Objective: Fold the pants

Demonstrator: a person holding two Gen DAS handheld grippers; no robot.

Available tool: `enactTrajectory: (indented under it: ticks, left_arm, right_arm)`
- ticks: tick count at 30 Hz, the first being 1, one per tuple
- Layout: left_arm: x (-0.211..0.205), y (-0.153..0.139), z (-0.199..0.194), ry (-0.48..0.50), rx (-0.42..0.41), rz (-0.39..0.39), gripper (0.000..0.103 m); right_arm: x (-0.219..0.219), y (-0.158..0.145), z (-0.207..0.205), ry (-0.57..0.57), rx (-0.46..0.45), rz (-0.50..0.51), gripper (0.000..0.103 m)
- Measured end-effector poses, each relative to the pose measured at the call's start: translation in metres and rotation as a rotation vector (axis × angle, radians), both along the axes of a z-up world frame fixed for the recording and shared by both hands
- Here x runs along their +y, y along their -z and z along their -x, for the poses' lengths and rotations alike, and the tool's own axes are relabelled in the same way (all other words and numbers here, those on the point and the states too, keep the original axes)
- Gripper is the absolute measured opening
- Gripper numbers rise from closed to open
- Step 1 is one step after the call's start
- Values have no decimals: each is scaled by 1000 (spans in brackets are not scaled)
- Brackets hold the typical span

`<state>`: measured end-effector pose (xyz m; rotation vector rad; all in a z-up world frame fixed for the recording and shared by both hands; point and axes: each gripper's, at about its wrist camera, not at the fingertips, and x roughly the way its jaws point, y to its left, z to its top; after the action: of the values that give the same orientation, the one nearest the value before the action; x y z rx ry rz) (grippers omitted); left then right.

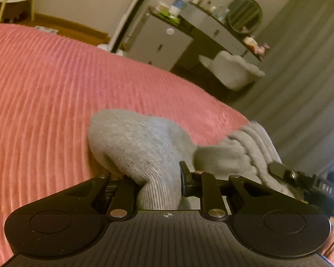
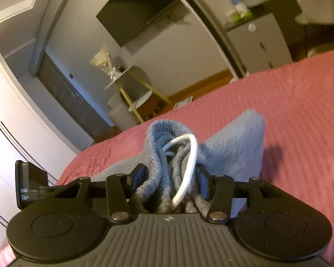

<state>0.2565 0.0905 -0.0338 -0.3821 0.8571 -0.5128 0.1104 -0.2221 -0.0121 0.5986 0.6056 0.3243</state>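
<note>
Grey knit pants [image 1: 142,146] lie bunched on a pink ribbed bedspread [image 1: 44,93]. My left gripper [image 1: 159,182] is shut on a ribbed part of the pants. My right gripper [image 2: 170,178] is shut on the bunched waistband [image 2: 164,155], with the white drawstring [image 2: 190,155] looped between the jaws. The other gripper shows at the right edge of the left wrist view [image 1: 300,180] and at the left edge of the right wrist view [image 2: 31,182], close beside. More grey fabric [image 2: 233,146] rises behind the right gripper.
The bedspread [image 2: 289,111] stretches ahead. Beyond the bed stand a white cabinet [image 1: 160,44], a dresser with a round mirror [image 1: 245,14], a white chair [image 1: 233,71], grey curtains [image 1: 300,89], a wall television [image 2: 140,11] and a small shelf stand [image 2: 133,89].
</note>
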Motion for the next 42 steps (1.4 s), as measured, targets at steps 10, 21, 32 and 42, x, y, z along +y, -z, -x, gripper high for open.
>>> enactTrajectory:
  ticks: [10,21,32,42]
  left_arm:
    - [24,-19,57,-137,-117,-266,81]
    - [-12,45,90,4,28,-384,100]
    - [35,-6,52,-71,19,-28,93]
    - [32,4,14,-124,-73,17,39]
  right_arm:
    - [-45,4,80,352,81,164,86]
    - [41,31,86,175,36,181,35]
    - [22,47,123,282,-4,32,29]
    - [22,65,124,333,-100,-4,29]
